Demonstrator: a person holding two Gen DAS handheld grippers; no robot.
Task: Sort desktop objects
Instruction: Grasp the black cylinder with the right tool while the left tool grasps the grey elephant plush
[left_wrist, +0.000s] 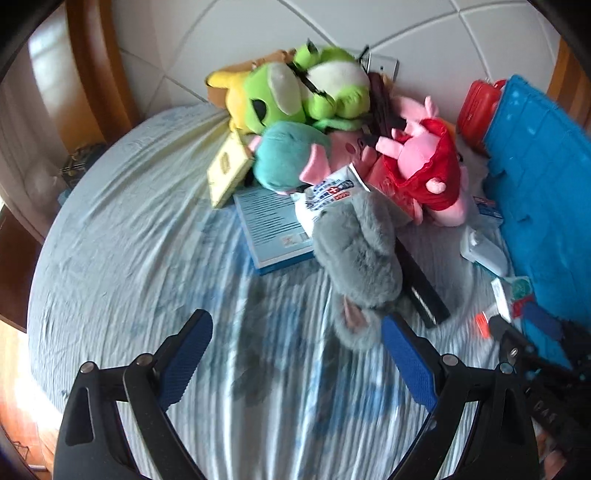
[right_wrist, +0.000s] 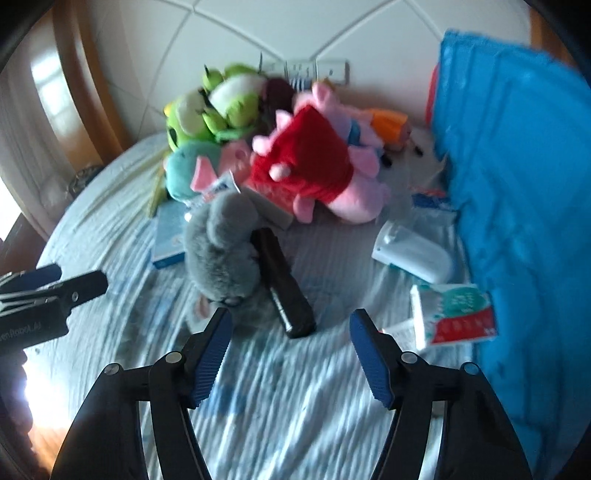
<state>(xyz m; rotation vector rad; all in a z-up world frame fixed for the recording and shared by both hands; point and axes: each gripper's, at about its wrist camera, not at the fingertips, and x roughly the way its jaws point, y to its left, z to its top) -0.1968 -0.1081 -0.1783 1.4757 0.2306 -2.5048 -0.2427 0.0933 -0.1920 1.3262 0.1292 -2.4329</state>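
Fingers (left_wrist: 192, 354) of the left gripper (left_wrist: 297, 332) are being held spread wide, grasping nothing, over the striped bed sheet (left_wrist: 129, 240). Fingers (right_wrist: 212, 354) of the right gripper (right_wrist: 290, 325) are likewise being held apart and empty, low above the same sheet, which is being used as the surface for the objects. A grey plush (left_wrist: 356, 254) is being shown lying just ahead of both grippers; in the left wrist view its lower end is sitting just beside the inner face of the right-hand finger, though contact cannot be told. A black bar-shaped object (right_wrist: 282, 280) is being seen touching the grey plush on one side, angled toward the right gripper. A blue box (left_wrist: 273, 229) is being partly covered by the grey plush. Farther back, a pile is being formed against the white padded headboard (left_wrist: 258, 29): a green plush (left_wrist: 303, 92), a yellow plush (left_wrist: 231, 88), a teal plush (left_wrist: 288, 155) and a pink plush in red clothing (left_wrist: 428, 162). A bright blue cloth (left_wrist: 546, 184) is being shown along the right side, with a white case (right_wrist: 413, 253) and a small printed packet (right_wrist: 456, 314) lying near its edge. Both views are being blurred, so print is unreadable.
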